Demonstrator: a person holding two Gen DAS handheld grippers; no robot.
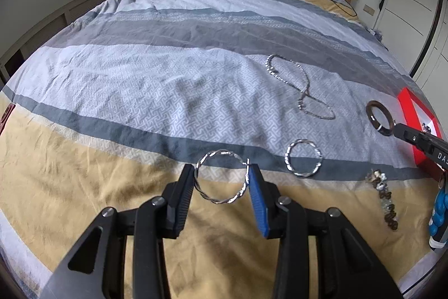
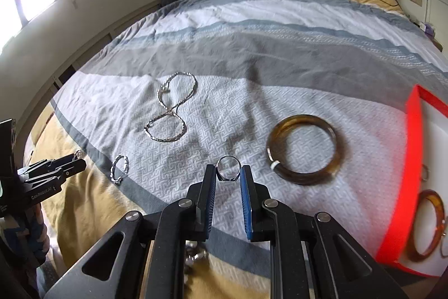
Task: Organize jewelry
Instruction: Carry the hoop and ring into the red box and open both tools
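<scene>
Jewelry: lying spread on the striped bed [image 2: 252, 52], some pieces sitting in the red box [image 2: 414, 159].
Left tool [image 1: 221, 178]: clamping a twisted silver bangle [image 1: 221, 178].
Second twisted bangle [image 1: 303, 157]: lying just right of it.
Chain necklace [image 2: 170, 108]: looping farther back.
Right tool [image 2: 228, 173]: gripping a silver ring [image 2: 228, 170].
Brown bangle [image 2: 303, 149]: resting beside the box.
Red box: holding an amber bangle [image 2: 428, 226].

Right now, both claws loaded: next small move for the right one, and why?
Probably carry the right claw rightward over the red box and release there. It is already shut on the small silver ring, and a amber bangle already lies inside the box.
</scene>
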